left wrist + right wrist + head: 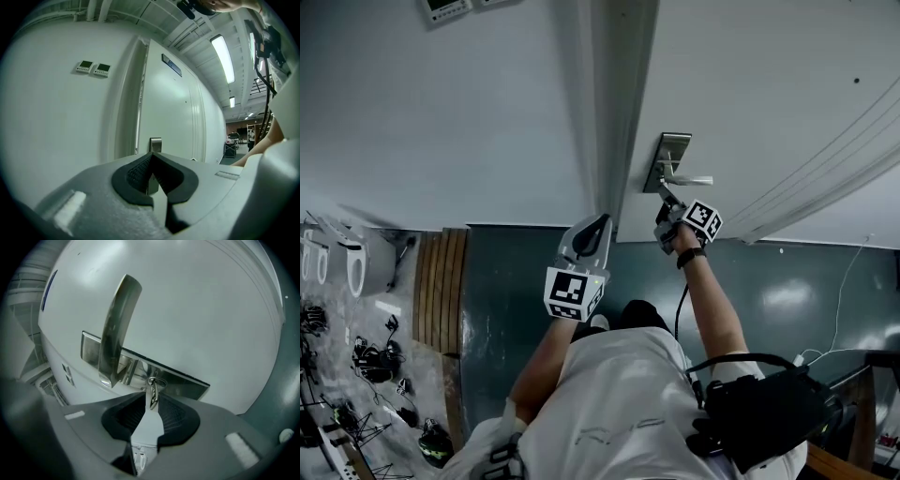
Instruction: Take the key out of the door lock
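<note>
Both jaws of the right gripper (pixel 153 397) pinched the key (pixel 153 389), seated in the lock plate (pixel 183 380) at the edge of the door (pixel 201 305); pulling straight outward, without twisting, seemed best. The left gripper (pixel 152 155) hung closed, empty.

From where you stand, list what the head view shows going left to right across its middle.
wooden slats → left claw → right claw → white cable. The door handle and lock plate overlap the right claw, so they are left out.
</note>
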Motion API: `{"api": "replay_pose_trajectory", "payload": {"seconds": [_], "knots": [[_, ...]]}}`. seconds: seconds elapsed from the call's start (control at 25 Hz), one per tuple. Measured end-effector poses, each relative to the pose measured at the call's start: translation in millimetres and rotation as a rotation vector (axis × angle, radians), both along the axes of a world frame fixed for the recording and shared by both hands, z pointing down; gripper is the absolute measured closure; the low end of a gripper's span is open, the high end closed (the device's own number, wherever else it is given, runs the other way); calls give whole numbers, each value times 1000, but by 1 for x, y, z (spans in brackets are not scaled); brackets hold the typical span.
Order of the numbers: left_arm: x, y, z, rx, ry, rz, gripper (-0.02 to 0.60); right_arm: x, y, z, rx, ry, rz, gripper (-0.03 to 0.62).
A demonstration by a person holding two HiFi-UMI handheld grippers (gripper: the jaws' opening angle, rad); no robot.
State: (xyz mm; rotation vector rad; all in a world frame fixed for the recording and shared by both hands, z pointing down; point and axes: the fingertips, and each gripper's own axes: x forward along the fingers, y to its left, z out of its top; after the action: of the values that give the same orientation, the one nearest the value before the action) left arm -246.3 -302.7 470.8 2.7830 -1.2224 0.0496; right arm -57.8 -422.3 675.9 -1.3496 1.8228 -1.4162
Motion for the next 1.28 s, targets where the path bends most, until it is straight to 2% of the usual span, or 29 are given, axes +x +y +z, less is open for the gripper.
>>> {"api": "replay_pose_trajectory", "payload": {"seconds": [0.12, 0.28, 0.48, 0.56, 0.72, 0.96, 1.04, 1.28], "knots": [[4, -12, 2, -3, 8, 7, 581, -3, -1, 1, 10, 44, -35, 520], [26, -36, 10, -12, 18, 8, 581, -6, 2, 1, 45, 87, -132, 510], [66, -69, 14, -25, 17, 6, 581, -16, 3, -2, 61, 64, -279, 529], [75, -80, 14, -28, 14, -3, 581, -19, 5, -3, 54, 12, -315, 535], [88, -99, 8, -21, 8, -14, 581, -21, 7, -3, 33, -129, -318, 556], [104, -127, -15, 16, 7, -47, 581, -18, 9, 1, 0, -94, -309, 554], [108, -135, -25, 32, 10, -68, 582, -20, 7, -1, 18, -101, -307, 554], [113, -165, -33, 57, -48, -156, 583, -21, 6, -2, 36, -112, -296, 554]]}}
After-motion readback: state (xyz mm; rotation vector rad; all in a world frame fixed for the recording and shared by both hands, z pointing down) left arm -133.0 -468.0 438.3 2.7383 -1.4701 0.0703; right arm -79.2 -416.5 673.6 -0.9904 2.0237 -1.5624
